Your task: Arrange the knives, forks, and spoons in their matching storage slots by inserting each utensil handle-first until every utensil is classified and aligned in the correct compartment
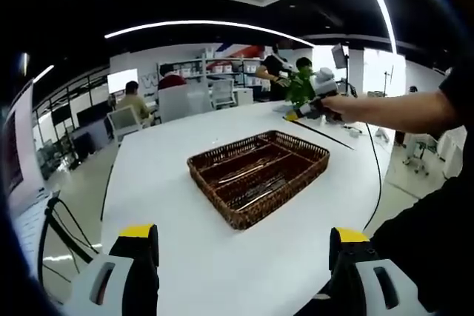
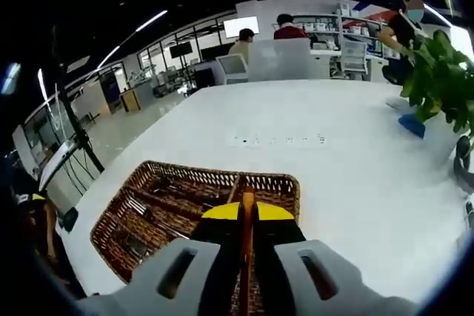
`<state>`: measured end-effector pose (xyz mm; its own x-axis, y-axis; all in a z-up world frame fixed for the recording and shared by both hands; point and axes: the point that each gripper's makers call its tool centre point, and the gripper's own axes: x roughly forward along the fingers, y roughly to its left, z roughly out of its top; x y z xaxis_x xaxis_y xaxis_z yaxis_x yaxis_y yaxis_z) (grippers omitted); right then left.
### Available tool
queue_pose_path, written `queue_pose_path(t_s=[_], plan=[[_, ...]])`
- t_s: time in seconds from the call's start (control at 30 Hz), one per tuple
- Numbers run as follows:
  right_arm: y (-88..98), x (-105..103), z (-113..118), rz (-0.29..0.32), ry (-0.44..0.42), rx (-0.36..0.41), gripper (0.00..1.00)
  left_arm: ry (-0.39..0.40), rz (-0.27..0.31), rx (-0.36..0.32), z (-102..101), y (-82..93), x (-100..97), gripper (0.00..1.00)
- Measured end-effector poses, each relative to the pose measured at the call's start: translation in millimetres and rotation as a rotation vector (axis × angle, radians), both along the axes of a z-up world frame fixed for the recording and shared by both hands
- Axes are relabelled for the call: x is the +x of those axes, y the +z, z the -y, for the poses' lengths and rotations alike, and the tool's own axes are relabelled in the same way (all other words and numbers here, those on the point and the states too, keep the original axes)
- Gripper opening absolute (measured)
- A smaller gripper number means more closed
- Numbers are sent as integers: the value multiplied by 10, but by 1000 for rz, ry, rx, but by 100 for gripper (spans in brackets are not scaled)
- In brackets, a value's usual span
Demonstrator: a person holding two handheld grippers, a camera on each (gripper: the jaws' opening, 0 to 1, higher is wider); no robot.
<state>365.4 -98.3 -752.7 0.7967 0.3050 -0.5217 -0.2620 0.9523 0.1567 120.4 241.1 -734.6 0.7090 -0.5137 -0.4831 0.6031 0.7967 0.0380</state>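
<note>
A brown wicker basket [image 1: 222,209] with several slots sits mid-table on the white table [image 1: 170,153]. Metal utensils [image 1: 255,192] lie along its slots. My left gripper [image 1: 243,234] is open, its yellow-tipped jaws wide apart, short of the basket's near corner, nothing between them. A person's arm holds my right gripper [image 1: 298,114] above the table's far side. In the right gripper view the right gripper [image 2: 246,216] is shut on a thin orange-brown strip, seemingly a utensil handle [image 2: 246,205], above the basket [image 2: 111,220]. Dark utensils [image 2: 144,209] lie inside.
A green potted plant [image 2: 437,72] and a small blue object [image 2: 411,125] stand at the table's far right. People sit at desks [image 1: 133,101] and shelves behind the table. Cables and a stand [image 2: 74,138] are on the floor beside the table's edge.
</note>
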Motion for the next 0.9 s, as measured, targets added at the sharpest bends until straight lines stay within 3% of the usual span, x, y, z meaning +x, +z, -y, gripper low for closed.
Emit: queue_pose_path(t_s=[0.23,0.53,0.9], plan=[[28,247,-95,8,11,-15,2,-2,-17,-2,-4,-77,-18,100],[42,556,-56,13,0,-45,2,1,-33,0,-12,-138,-39,100],[65,753,-38,25,-38,7,2,14,-47,-3,-20,-181,-25,100]])
